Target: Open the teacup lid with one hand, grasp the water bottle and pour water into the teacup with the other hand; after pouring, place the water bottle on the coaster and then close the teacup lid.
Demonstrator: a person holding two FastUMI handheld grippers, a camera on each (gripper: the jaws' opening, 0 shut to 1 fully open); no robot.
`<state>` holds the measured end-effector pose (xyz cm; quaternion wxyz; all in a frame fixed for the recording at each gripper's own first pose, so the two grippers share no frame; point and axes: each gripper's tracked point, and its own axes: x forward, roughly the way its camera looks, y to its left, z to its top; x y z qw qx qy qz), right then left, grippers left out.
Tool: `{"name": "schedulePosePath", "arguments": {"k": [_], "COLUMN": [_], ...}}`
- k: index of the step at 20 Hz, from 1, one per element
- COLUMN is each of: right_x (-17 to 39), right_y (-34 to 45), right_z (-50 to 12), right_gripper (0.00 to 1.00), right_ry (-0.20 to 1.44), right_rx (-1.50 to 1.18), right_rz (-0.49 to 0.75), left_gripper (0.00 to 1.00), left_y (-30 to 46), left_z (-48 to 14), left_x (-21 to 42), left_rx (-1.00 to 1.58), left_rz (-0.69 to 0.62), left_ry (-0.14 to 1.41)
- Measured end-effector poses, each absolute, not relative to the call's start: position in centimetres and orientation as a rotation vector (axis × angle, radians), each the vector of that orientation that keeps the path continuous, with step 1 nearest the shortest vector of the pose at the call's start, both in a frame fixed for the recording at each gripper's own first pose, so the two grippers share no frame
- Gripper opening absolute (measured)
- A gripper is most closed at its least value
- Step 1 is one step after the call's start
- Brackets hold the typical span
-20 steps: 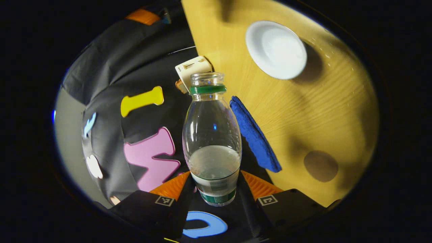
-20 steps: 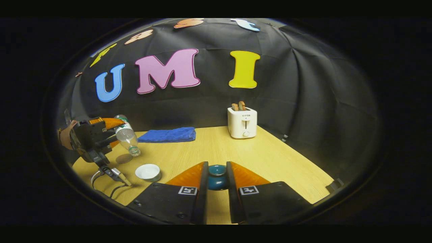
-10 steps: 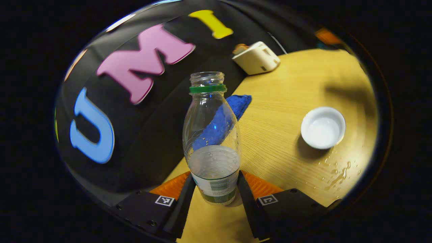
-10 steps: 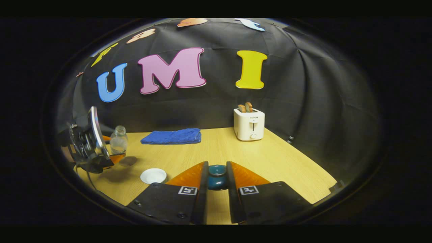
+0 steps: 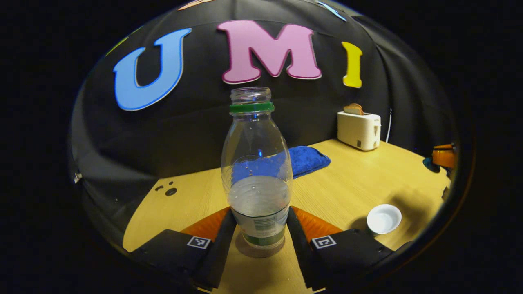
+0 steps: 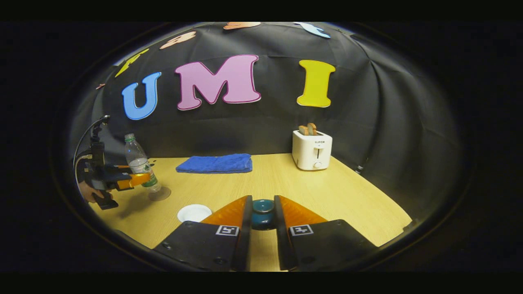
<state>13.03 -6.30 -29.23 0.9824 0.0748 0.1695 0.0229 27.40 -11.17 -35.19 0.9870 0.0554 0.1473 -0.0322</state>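
your left gripper [image 5: 260, 228] is clamped on the lower body of the water bottle [image 5: 256, 163], a finger pressing each side near the label. the bottle stands upright, uncapped, roughly a third full, and its base sits over the round brown coaster [image 5: 256, 250]; you can't tell from here whether it is fully resting on it. in the right gripper view the bottle [image 6: 139, 163] and coaster [image 6: 160, 194] sit near the table's left edge, with your left gripper [image 6: 122, 179] and the hand [image 6: 88, 192] holding it beside them.

your right gripper [image 6: 262, 218] is closed on the teal teacup lid [image 6: 262, 212], both fingers tight against its sides, held near the front edge of the wooden table [image 6: 327, 192].

the white teacup [image 5: 383, 219] stands open toward the table's front left, apart from the coaster; in the right gripper view it [image 6: 194, 212] lies just left of your right gripper.

a folded blue towel [image 6: 215, 163] lies along the back edge, and a white toaster [image 6: 312, 150] stands toward the back right corner.
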Motion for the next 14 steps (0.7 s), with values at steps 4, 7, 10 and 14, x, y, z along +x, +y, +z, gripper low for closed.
{"name": "schedulePosePath", "arguments": {"k": [4,7,10,14], "right_x": [13.2,13.4,13.6,14.1], "right_y": [-6.0,-5.7,-5.3,-4.9], "right_z": [-29.2,-29.5,-29.8,-29.8], "right_gripper": [0.3,0.3,0.3,0.3], "right_ry": [0.345,0.35,0.358,0.36], "right_rx": [0.151,0.15,0.15,0.158], "right_rz": [0.045,0.048,0.051,0.057], "left_gripper": [0.75,0.75,0.77,0.79], "left_y": [-11.2,-11.2,-11.3,-11.3], "left_z": [-35.2,-35.6,-35.7,-36.3], "left_x": [27.5,27.4,27.2,27.0], "left_rx": [0.031,0.026,0.014,-0.007], "left_rz": [-0.046,-0.056,-0.043,-0.057], "left_ry": [0.305,0.32,0.32,0.361]}}
